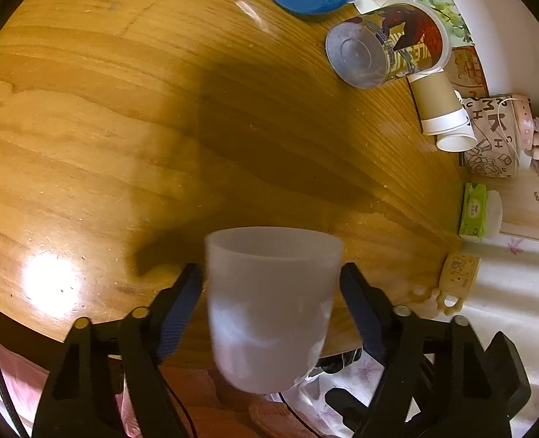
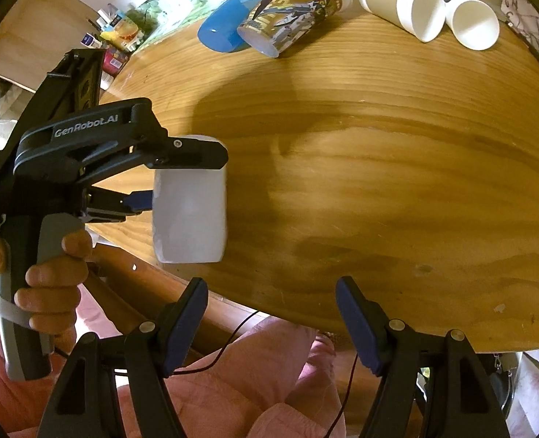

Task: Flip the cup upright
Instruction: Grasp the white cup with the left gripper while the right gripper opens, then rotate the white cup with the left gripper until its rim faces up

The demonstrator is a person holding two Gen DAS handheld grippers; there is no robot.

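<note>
A frosted white plastic cup sits between the fingers of my left gripper, which is shut on it. It is held in the air over the near edge of the wooden table. In the right wrist view the same cup hangs from the left gripper, at the table's left edge. My right gripper is open and empty, below the table's near edge.
At the far side of the table lie a blue cup, a printed cup and two white paper cups on their sides. A green tissue pack sits off the table's right edge.
</note>
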